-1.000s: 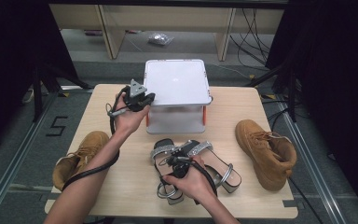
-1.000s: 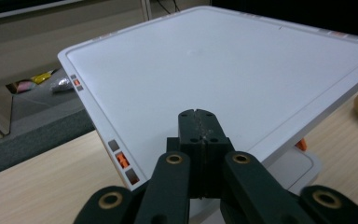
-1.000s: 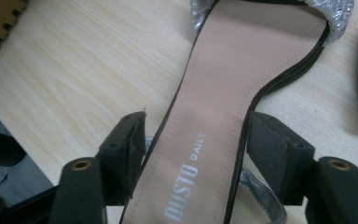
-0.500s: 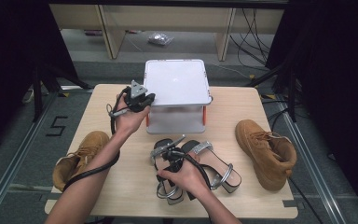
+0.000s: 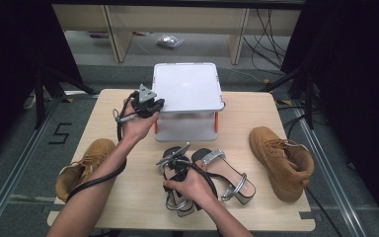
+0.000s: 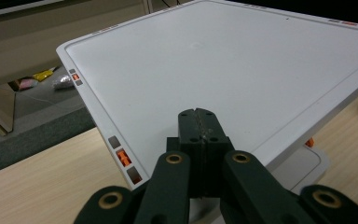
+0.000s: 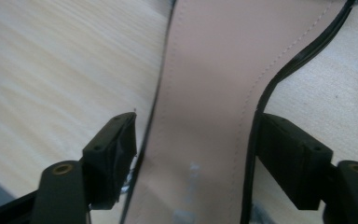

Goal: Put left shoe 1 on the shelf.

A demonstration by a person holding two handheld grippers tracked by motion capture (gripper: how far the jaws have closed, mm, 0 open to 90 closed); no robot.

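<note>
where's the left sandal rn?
High view: the left sandal lies front-centre on the table, beside the other sandal, with the right gripper open astride its sole.

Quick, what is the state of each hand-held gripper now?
Left hand-held gripper: closed, holding nothing, above the white stand.
Right hand-held gripper: open, jaws on both sides of the sandal.

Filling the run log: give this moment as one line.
left hand-held gripper: shut, empty, over white stand | right hand-held gripper: open, jaws astride sandal sole | second sandal, boots untouched
</note>
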